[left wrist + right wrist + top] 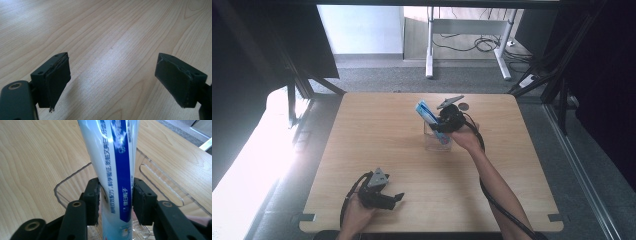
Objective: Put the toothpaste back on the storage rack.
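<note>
The right hand-held gripper [443, 120] is over the far middle of the wooden worktop [377, 140], above a clear plastic organiser box [437, 141] that stands there. Between its jaws is a white and blue toothpaste tube [428, 116], which slants up and to the left out of the box in the high view, its lower end down inside the clear walls.

In the right gripper view the toothpaste tube [115, 170] runs upward between the two black pads, with a dark blue stripe and printed lettering along its face. The left pad lies against the tube's edge and the right pad sits just at the other edge; I cannot tell whether they press on it. The jaws stand narrow, about as far apart as the tube is wide. The rim of the clear plastic organiser box [160, 177] curves around behind the tube, with two compartments visible, and the tube stands in the nearer-left one.

The left hand-held gripper [396, 198] rests low at the near left part of the worktop, well apart from the box, held in the person's left hand [354, 215]. In the left gripper view its jaws stand wide with bare wood grain of the worktop [110, 45] between them.
</note>
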A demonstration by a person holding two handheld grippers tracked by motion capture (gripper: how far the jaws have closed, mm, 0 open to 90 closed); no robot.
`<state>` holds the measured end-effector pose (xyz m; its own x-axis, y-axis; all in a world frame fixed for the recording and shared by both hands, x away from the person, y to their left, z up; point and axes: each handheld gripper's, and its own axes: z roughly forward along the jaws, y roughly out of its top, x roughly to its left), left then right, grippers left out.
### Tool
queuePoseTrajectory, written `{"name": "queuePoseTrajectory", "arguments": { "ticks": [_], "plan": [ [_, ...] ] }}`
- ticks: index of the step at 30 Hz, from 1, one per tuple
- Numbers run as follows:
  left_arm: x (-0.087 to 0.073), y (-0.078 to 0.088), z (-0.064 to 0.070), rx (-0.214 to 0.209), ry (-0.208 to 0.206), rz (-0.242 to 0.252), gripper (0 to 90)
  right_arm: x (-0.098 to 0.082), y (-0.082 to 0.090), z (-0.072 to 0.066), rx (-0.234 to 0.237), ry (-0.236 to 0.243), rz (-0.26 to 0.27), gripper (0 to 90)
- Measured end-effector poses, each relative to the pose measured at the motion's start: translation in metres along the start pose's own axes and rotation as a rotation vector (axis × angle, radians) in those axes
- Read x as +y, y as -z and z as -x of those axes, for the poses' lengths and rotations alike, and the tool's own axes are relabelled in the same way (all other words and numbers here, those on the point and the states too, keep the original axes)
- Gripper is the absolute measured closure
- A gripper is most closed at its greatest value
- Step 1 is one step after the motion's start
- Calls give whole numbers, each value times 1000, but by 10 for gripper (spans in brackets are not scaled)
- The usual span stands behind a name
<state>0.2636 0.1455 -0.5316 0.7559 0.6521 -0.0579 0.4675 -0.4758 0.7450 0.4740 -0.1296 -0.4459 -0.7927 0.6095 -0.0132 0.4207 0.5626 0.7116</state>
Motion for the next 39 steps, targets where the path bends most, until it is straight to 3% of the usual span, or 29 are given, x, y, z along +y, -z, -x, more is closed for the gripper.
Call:
{"name": "queuePoseTrajectory", "arguments": {
  "ticks": [23,29,39],
  "plan": [
    [0,-2,0,-2,-6,-9,132,-1,8,-1,-11,-1,22,426],
    [0,-2,0,-3,-6,-9,132,-1,13,-1,5,-11,46,383],
    [0,-2,1,-4,-7,-11,132,1,22,-5,20,-4,82,195]
  ]
}}
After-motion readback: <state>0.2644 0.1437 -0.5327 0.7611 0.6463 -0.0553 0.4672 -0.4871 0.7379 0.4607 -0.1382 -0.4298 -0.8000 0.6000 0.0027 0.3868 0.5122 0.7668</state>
